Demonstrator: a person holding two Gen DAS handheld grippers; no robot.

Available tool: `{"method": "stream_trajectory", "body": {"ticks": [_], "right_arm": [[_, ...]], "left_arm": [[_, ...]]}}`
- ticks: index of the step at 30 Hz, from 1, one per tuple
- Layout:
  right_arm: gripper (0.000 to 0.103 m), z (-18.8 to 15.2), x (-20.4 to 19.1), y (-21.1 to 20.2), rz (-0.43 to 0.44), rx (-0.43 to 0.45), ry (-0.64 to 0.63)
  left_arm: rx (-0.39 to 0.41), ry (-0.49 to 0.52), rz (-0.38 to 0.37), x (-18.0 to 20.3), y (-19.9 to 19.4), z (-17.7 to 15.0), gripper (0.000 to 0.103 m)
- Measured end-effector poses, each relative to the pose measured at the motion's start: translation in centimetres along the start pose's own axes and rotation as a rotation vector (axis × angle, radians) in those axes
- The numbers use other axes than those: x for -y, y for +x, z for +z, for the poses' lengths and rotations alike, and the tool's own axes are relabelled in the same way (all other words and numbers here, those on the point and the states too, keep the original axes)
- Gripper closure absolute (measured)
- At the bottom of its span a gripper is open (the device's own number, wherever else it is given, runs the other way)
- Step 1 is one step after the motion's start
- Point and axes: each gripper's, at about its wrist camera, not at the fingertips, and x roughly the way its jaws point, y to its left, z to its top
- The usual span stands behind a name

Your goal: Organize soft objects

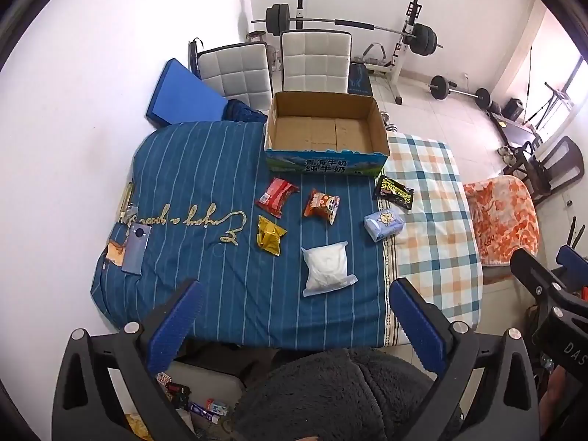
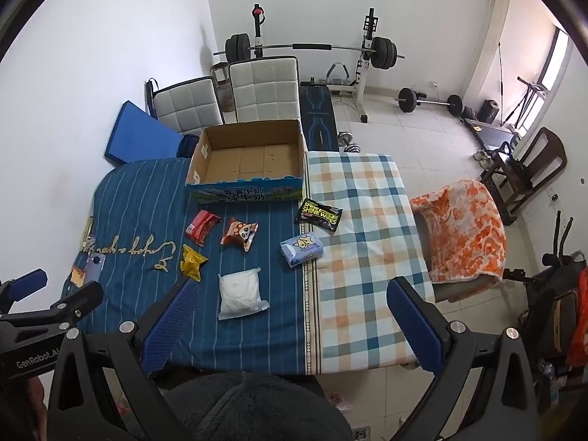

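Note:
An empty cardboard box (image 1: 323, 130) (image 2: 250, 156) stands at the far side of the cloth-covered table (image 1: 205, 169) (image 2: 360, 198). In front of it lie a red packet (image 1: 275, 196) (image 2: 201, 226), an orange panda packet (image 1: 321, 205) (image 2: 239, 234), a gold packet (image 1: 270, 235) (image 2: 192, 261), a white bag (image 1: 328, 268) (image 2: 240, 292), a blue tissue pack (image 1: 383, 225) (image 2: 301, 250) and a black wipes pack (image 1: 394, 192) (image 2: 319, 215). My left gripper (image 1: 294, 296) is open and empty, above the near table edge. My right gripper (image 2: 292, 294) is open and empty, above the near edge too.
A phone (image 1: 136, 248) (image 2: 93, 262) and small items lie at the table's left edge. Two white chairs (image 1: 314, 60) (image 2: 262, 86) stand behind the box. A blue mat (image 1: 183, 93), a barbell rack (image 1: 349, 25) and an orange blanket on a chair (image 1: 501, 220) (image 2: 461, 229) surround the table.

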Motion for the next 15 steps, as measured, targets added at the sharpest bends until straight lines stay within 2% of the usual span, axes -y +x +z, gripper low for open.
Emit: {"method": "stream_trajectory", "body": {"ticks": [8,10,15], "right_arm": [[0.0,0.1,-0.1,0.0,0.001,-0.006,0.004],[0.0,0.4,-0.1,-0.2,-0.002,-0.005,0.002],[0.0,0.9,-0.1,0.5,-0.005,-0.011,0.01]], "left_arm": [[0.02,-0.019,-0.004,1.8,-0.1,-0.8,0.0],[0.001,-0.03,-0.052,-0.9,-0.2,0.2,0.0],[-0.005,-0.03,-0.039,-1.0,-0.4,0.2,0.0]]}}
